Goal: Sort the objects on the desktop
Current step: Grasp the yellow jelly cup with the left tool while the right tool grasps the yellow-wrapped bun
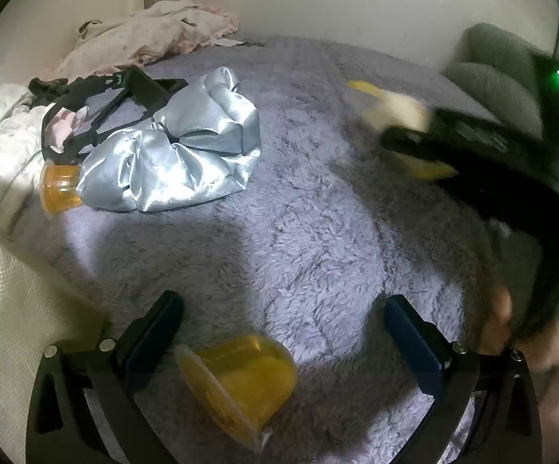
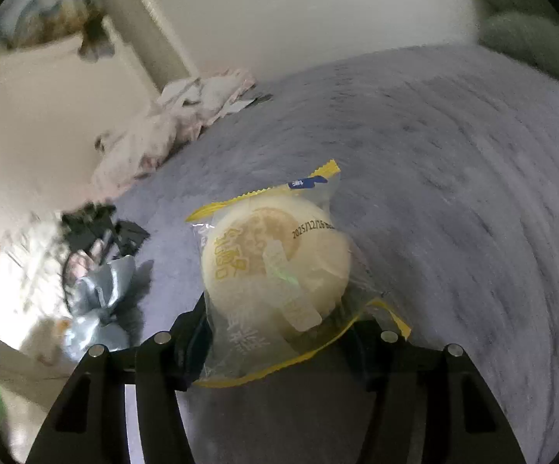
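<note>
My left gripper (image 1: 283,338) stands wide open with nothing pressed by its pads, and the translucent yellow plastic jelly cup (image 1: 241,382) lies on its side on the fluffy lavender blanket (image 1: 318,212), between the two fingers but nearer the left one. Its sealed lid faces that left finger and its rounded base points toward the right one, so the cup's long axis runs nearly across the jaw line; closing here would, I judge, squeeze it lid-to-base rather than around its wall. The left hand is plainly the nearer one for this cup. My right gripper (image 2: 279,336) is closed on a round pale cake in a clear wrapper with yellow crimped edges (image 2: 275,263), the jaws pinching the lower part of the packet while the cake sticks out ahead of them above the blanket. The left view shows what the right cannot: the cup itself, a second orange cup (image 1: 59,189) tucked beside a crumpled silver-blue satin cloth (image 1: 175,154), and the right gripper from outside, blurred. The right view gives the wrapper's print and, probably, firm pad contact, though the packet hides the fingertips.
</note>
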